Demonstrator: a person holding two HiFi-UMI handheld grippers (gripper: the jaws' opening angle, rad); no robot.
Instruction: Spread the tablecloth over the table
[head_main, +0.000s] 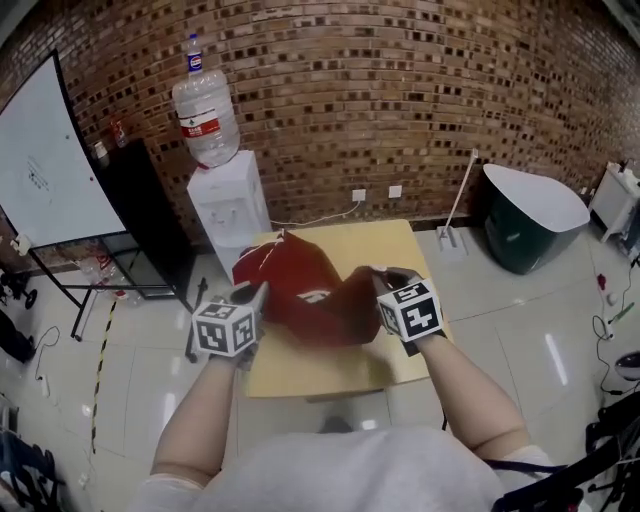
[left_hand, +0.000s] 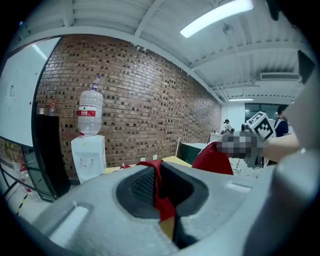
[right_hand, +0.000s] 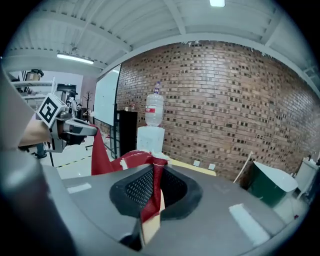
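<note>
Found the left hand-held gripper (left_hand: 159, 187) clamped shut on a red fold of the tablecloth (head_main: 312, 298), fabric pinched flat between the pads. Found the right hand-held gripper (right_hand: 152, 185) closed the same way on another red edge. Noted both raised above the near half of the desk (head_main: 385, 240), set apart, with cloth slung between them.

Progress: judged both grips secured and the spreading barely begun. Observed the cloth bunched in a rumpled heap over the middle of the desk, its far part apparently resting on the top. Noted yellow desktop bare at the far right and along the near edge. Judged outstanding: drawing the held edges apart, flattening, covering the whole top.

Condition: thin, limp, heavily creased; small white mark on the upper face; pale trim at the far left corner.
</note>
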